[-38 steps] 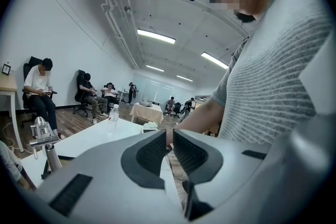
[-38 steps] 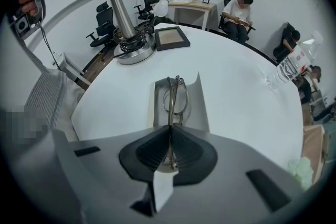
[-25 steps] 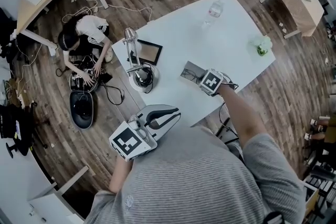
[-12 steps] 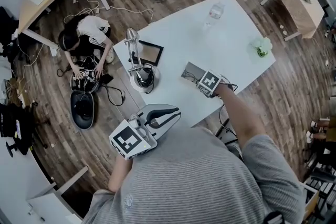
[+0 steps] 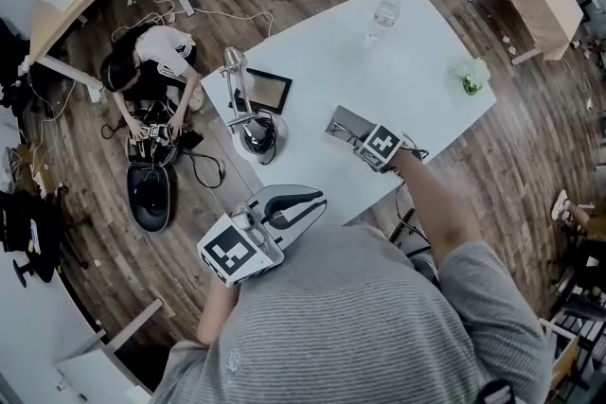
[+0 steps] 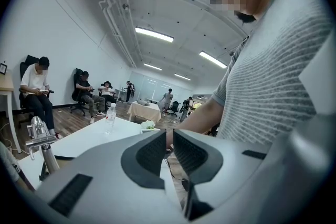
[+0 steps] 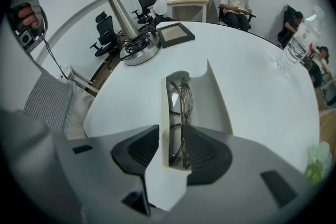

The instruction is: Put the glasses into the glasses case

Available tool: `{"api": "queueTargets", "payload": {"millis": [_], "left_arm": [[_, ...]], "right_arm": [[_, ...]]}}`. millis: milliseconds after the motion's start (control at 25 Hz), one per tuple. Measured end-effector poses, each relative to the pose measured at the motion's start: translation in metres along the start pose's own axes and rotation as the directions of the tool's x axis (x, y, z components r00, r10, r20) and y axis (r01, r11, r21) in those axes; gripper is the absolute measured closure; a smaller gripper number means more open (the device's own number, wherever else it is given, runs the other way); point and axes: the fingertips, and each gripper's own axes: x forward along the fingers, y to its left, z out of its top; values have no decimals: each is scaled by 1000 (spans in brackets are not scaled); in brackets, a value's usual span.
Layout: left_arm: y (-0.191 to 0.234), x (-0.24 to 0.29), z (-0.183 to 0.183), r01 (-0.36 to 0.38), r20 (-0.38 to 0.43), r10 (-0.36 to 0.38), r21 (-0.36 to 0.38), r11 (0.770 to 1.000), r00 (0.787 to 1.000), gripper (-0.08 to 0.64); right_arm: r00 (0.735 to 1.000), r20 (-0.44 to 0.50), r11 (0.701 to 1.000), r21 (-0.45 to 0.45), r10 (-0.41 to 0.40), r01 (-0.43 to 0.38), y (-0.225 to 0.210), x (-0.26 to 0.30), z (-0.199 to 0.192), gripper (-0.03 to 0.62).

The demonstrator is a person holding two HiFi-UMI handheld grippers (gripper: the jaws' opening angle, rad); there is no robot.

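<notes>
The light grey glasses case (image 7: 212,97) lies open on the white table (image 5: 407,80), and the thin-framed glasses (image 7: 181,107) lie inside it along its left wall. My right gripper (image 7: 173,136) points steeply down over the case's near end. Its jaws are opening, with the glasses and the case wall between the pads, and the pads do not press on them. In the head view the right gripper (image 5: 360,137) sits at the case (image 5: 341,122). My left gripper (image 5: 320,200) hangs off the table by my chest. Its fingertips (image 6: 167,134) nearly meet on nothing.
A chrome desk lamp (image 5: 248,123) on a round base and a dark picture frame (image 5: 268,92) stand at the table's left end. A water bottle (image 5: 383,14) stands far back and a small plant (image 5: 472,79) at the right corner. A person (image 5: 156,61) crouches on the floor.
In the head view the right gripper has edged slightly toward the case. The left gripper has stayed where it was.
</notes>
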Motion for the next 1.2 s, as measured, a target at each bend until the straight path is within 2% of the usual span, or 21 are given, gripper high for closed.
{"api": "queueTargets", "payload": {"millis": [120,240,360,440,480,600,720,800,960,1080,1200], "left_arm": [[-2,1,-1,4,1,-4,-2,1000,1000,511],[-2,2,-1,6,-1,-6,0,1000,1000,511],[-3,2,-1,7,-11,-7,8,1000,1000,511],[-2,2,-1,10,-13,-10,11,1000,1000,511],[-2,2,1,13,-9,-13,13,1000,1000,511],[-2,2,1,22,-6,-22,15,1000,1000,511],[-1,3,0,33,-13,-32,18,999,999,511],[-1,4,1,41,-12,-41,19,999,999,511],[-2,6,0,63,-18,-62,23,998,998,511],[-3,9,-3,77,-40,-77,10,997,996,511],[-6,13,1,103,-34,-102,40,994,994,511]], "right_arm": [[999,26,997,-63,-34,35,4,0,4,445],[985,87,973,-161,-152,165,3,-1,16,445],[943,123,918,-221,-308,328,-3,0,12,445],[913,167,895,-195,-373,401,-6,-6,11,445],[903,195,895,-164,-384,416,-4,-12,12,445],[887,275,914,-62,-371,401,7,-32,17,446],[869,355,936,53,-344,349,18,-59,19,446],[849,406,941,147,-338,305,22,-78,20,446],[807,479,932,279,-346,233,27,-107,18,446],[782,510,920,334,-359,204,30,-123,18,446],[759,536,911,368,-371,185,37,-131,16,448]]}}
